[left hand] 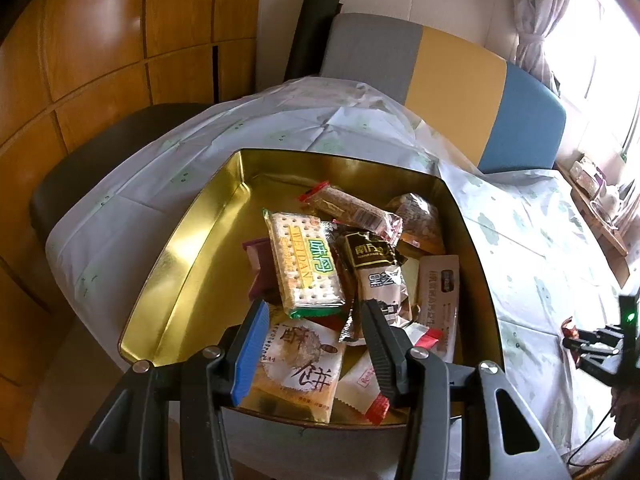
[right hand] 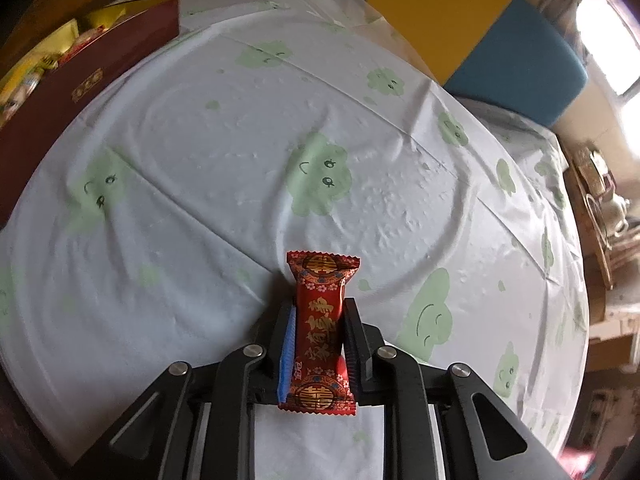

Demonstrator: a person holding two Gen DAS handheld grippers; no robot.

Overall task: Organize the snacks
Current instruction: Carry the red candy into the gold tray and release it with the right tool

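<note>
A gold-lined tin (left hand: pixel 188 256) stands on the table and holds several wrapped snacks. Among them are a green-edged cracker pack (left hand: pixel 304 264), a dark brown bar (left hand: pixel 372 256) and a white pastry pack (left hand: pixel 300 360). My left gripper (left hand: pixel 316 316) hangs open just above the near part of the pile, nothing pressed between its pads. My right gripper (right hand: pixel 320 308) is shut on a red snack with gold characters (right hand: pixel 320 280), held over the bare tablecloth (right hand: pixel 224 152). In the left wrist view the right gripper (left hand: pixel 592 348) shows at the far right edge.
The tin's dark red outer wall (right hand: pixel 60 92) lies at the upper left of the right wrist view. Beyond the table stands a seat back in grey, yellow and blue (left hand: pixel 452 92). A wooden cabinet (left hand: pixel 100 60) is at the left, and a cluttered side surface (right hand: pixel 600 208) at the right.
</note>
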